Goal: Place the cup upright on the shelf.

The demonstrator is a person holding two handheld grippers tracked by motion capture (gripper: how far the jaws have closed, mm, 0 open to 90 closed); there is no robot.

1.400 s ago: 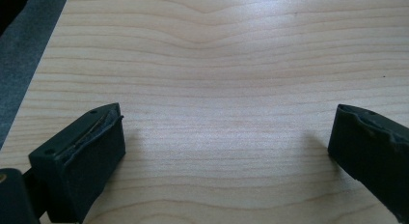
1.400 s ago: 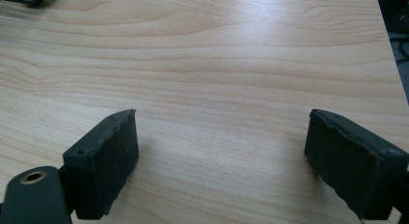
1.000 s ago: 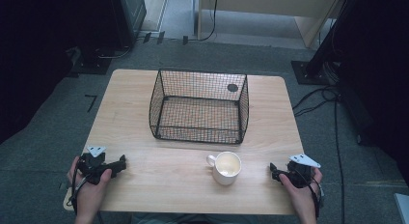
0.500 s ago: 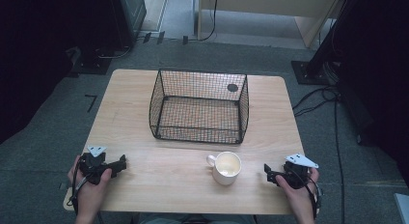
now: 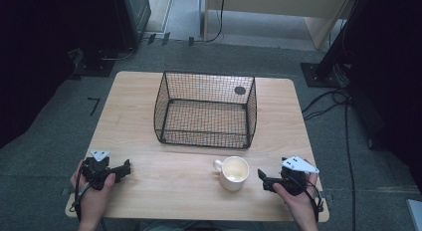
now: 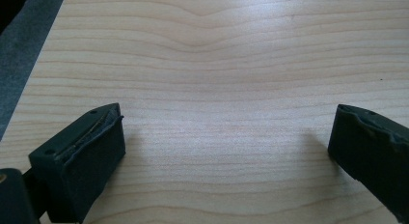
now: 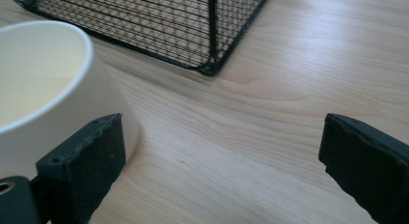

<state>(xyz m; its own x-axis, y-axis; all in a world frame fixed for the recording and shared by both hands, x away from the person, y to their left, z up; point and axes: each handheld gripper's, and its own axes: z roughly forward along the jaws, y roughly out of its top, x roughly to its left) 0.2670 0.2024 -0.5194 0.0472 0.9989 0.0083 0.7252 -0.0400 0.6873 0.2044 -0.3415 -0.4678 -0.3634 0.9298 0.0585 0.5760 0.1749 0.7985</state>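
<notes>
Nothing looks started: the mug stands lower centre on the table, outside the wire basket; both grippers' fingers gape wide, empty.

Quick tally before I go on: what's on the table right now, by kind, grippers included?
Wire basket: 1
Mug: 1
Grippers: 2, the left gripper and the right gripper, both with jaws open
Total: 4

Table bears wire basket, mug
</notes>
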